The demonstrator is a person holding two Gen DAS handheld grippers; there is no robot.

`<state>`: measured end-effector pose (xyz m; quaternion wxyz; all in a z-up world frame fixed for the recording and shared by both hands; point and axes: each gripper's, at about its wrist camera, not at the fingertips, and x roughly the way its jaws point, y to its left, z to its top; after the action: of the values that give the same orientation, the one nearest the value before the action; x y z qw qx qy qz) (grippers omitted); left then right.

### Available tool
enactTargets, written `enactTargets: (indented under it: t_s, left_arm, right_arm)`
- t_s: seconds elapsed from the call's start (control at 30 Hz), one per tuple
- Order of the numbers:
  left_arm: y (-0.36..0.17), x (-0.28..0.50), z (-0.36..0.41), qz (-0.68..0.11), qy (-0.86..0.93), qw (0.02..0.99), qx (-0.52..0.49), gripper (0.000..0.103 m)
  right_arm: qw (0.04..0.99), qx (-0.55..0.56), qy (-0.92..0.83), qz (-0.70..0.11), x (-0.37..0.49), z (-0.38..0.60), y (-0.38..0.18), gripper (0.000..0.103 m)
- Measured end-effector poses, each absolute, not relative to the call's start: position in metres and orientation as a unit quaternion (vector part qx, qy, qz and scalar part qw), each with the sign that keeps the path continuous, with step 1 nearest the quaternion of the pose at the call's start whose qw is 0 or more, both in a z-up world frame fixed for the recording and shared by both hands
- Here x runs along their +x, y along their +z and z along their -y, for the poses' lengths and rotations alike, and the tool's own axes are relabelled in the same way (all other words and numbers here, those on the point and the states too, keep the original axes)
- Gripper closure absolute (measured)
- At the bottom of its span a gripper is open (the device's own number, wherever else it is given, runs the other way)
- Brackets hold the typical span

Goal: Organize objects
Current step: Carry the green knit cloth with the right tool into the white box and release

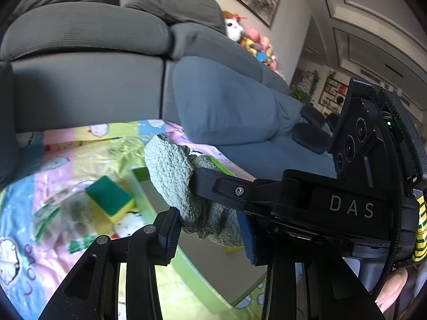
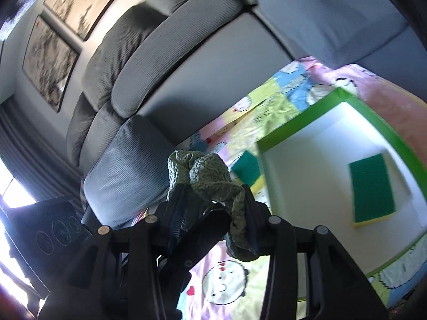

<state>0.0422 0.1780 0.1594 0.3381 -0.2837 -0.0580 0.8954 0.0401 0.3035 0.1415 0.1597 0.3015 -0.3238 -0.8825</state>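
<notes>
Altogether: two sponges (image 2: pixel 371 190), one cloth (image 2: pixel 210 178).

left gripper (image 1: pixel 210 236): black, blue pads | right gripper (image 1: pixel 307 194): black, "DAS" lettering, silver screw

Grey sofa (image 1: pixel 88 61), framed pictures (image 2: pixel 50 61) above, cartoon-print floor mat (image 1: pixel 24 213).

The green-and-yellow sponge (image 1: pixel 110 198) on the mat is blurred (left view); the green-rimmed white tray (image 2: pixel 400 144) is cut off.
</notes>
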Motion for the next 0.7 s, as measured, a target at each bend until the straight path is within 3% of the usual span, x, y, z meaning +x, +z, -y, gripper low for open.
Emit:
enactTargets:
  t_s: [0.37, 0.7]
  left_arm:
    - [0.154, 0.025, -0.241, -0.022, 0.85, 0.4, -0.341, 0.063]
    - [0.128, 0.016, -0.244, 0.011, 0.83, 0.412, -0.375, 0.063]
  right_arm:
    - [0.084, 0.299, -0.875, 0.37, 0.047, -0.36, 0.124, 0.062]
    - [0.028, 0.336, -0.862, 0.379, 0.039, -0.369, 0.105, 0.062]
